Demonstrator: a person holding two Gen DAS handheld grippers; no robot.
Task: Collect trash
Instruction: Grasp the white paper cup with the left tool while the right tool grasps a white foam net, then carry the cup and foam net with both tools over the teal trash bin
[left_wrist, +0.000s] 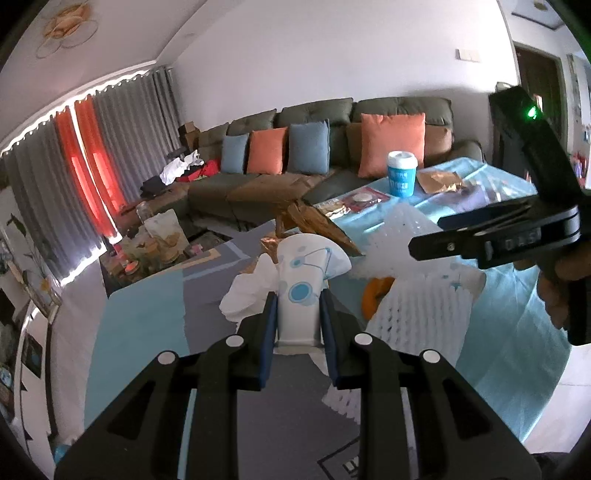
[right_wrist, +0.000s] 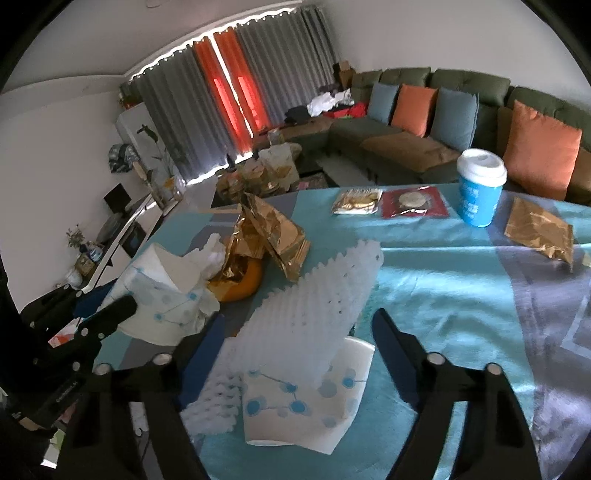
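Note:
A crushed white paper cup (left_wrist: 306, 280) with blue dots sits upright between the blue pads of my left gripper (left_wrist: 297, 306), which is shut on its lower part. The right wrist view shows this same cup (right_wrist: 159, 295) at the left, with a crumpled white tissue (right_wrist: 210, 258) beside it. My right gripper (right_wrist: 299, 319) stands open over a white foam net sleeve (right_wrist: 317, 295) and a second, flattened dotted paper cup (right_wrist: 295, 413) lying under it. Its right pad is clear of the foam. In the left wrist view the right gripper (left_wrist: 432, 234) hangs over the foam net (left_wrist: 417, 306).
On the teal tablecloth (right_wrist: 443, 295) lie a crumpled gold wrapper (right_wrist: 269, 229) over an orange round thing (right_wrist: 240, 284), another gold wrapper (right_wrist: 539, 232), a red packet (right_wrist: 413, 201) and a snack packet (right_wrist: 356, 201). A blue lidded cup (right_wrist: 480, 184) stands at the back. A sofa (right_wrist: 406, 140) lies behind the table.

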